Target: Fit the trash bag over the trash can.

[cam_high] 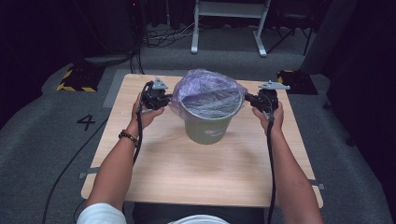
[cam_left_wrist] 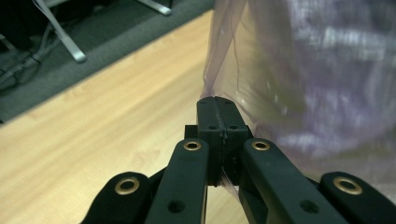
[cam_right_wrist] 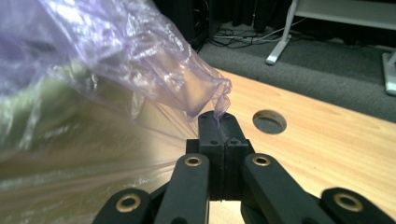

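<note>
Pale wood table on grey carpet in a dark room; mid-table sits my green bin, its filmy purple bag pinched tight by my left gripper and right gripper at opposite edges

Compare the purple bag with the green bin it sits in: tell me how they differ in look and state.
The purple bag is thin, see-through and wrinkled; the green bin is opaque and stiff. The bag is pulled outward at both sides, pinched by the left gripper and the right gripper, while the bin stands upright on the table, touched by neither. The bag drapes over the bin's rim; the bin bears a small pink mark on its front. Both share the same round opening.
</note>
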A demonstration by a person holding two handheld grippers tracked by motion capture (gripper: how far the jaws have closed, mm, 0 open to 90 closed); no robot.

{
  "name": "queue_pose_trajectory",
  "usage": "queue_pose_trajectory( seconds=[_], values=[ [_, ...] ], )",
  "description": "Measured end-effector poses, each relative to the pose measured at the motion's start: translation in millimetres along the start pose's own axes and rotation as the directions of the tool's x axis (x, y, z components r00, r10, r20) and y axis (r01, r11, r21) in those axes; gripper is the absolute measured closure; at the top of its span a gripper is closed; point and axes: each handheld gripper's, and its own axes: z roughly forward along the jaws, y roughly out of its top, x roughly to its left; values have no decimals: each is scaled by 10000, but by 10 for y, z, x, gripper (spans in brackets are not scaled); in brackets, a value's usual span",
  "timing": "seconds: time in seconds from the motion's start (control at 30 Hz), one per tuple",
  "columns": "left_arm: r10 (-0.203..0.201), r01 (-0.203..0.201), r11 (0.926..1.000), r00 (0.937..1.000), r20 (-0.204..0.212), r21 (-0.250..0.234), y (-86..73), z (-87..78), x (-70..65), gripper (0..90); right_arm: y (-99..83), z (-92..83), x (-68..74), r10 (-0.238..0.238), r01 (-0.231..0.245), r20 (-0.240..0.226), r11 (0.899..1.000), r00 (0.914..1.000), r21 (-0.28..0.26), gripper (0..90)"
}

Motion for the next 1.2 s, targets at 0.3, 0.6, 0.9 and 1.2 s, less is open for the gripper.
queue_pose_trajectory(
  seconds=[0.3, 0.6, 0.9, 1.2],
  values=[
    [-281, 291, 9954, 9995, 126, -910, -222, -340, -92, 413, -131, -308, 5, -595, 588, -187, 9976, 9981, -379, 722],
    [652, -596, 9741, 9977, 189, -2182, -320, -890, -394, 216, -169, -742, 157, -1850, 1761, -327, 9671, 9822, -1836, 404],
    [2100, -1982, 9587, 9770, 380, -2038, -286, -882, -824, 197, -248, -838, 573, -4248, 3926, -990, 8877, 8999, -2403, 353],
    [2247, -2244, 9656, 9743, -133, -1312, -123, -561, -802, 439, -238, -594, 723, -5167, 5044, -358, 8468, 8554, -1690, 409]
  ],
)
